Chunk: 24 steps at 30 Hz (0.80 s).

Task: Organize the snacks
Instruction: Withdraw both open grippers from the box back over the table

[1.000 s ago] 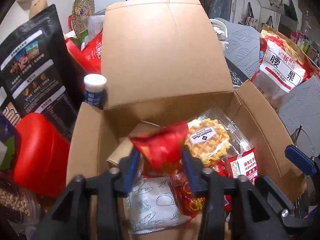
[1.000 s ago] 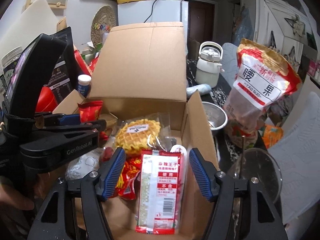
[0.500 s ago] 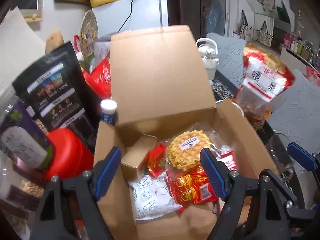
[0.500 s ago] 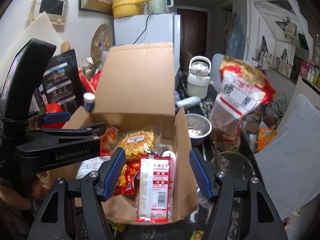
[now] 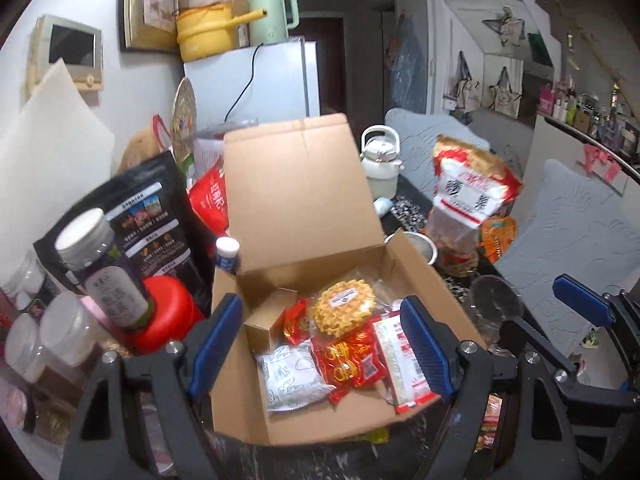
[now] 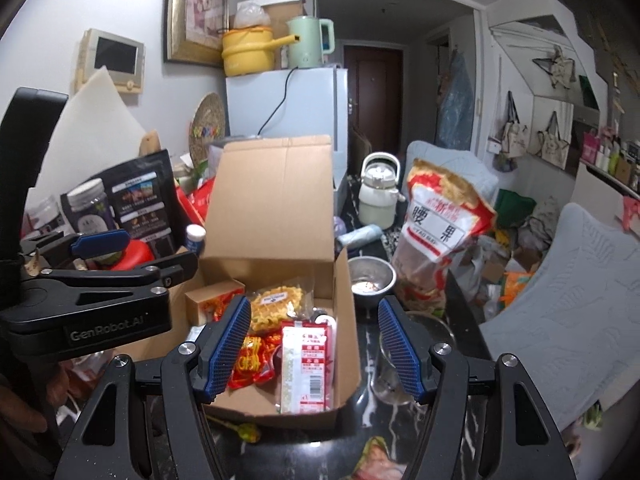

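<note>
An open cardboard box (image 5: 432,276) with its lid (image 5: 296,184) raised stands on the dark marbled counter. Inside lie a waffle in clear wrap (image 5: 344,312), a small red packet (image 5: 296,320), a white packet with line drawings (image 5: 292,376), a red and yellow packet (image 5: 348,360), a long white and red packet (image 6: 306,360) and a small gold carton (image 5: 264,324). My left gripper (image 5: 320,304) hovers open above the box's near side with nothing between its pads. My right gripper (image 6: 314,302) is open and bare too, above the box's right half.
A big red cashew bag (image 6: 436,232), a white kettle (image 6: 378,192), a steel bowl (image 6: 370,276) and a glass bowl (image 6: 400,360) crowd the right. Left of the box stand a black pouch (image 5: 148,216), a grey-lidded jar (image 5: 104,264) and a red container (image 5: 168,320).
My left gripper opened and let go of the small red packet, which now lies in the box. Both grippers have drawn back and risen away from the box.
</note>
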### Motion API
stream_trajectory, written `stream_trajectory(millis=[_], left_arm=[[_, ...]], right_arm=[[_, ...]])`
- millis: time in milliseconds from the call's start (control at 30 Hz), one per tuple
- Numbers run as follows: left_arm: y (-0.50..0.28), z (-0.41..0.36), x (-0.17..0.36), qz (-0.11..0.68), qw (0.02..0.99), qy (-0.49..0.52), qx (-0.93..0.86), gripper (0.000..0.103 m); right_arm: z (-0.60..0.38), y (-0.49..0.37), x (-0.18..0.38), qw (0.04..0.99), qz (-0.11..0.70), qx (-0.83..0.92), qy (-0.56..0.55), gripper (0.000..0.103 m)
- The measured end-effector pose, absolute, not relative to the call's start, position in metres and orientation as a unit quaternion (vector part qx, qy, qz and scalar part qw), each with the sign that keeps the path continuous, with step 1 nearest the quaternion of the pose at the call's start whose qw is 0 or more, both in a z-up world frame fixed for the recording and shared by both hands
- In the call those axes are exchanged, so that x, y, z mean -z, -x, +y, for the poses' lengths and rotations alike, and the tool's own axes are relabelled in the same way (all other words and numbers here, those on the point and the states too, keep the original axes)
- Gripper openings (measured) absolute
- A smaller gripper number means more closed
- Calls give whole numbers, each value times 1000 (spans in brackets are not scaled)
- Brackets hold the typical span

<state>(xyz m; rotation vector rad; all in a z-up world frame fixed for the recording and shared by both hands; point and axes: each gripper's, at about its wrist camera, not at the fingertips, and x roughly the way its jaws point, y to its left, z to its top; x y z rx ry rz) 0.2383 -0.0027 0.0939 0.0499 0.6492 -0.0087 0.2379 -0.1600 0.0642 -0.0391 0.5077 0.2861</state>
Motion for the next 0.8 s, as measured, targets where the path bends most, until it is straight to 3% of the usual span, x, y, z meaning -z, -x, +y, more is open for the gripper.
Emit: stream_trajectory(millis=[800], left_arm=[[-104,-33,-107,271,959,-33,70,81]], right_arm=[[-195,-111,-68,965,227,-132,6,70]])
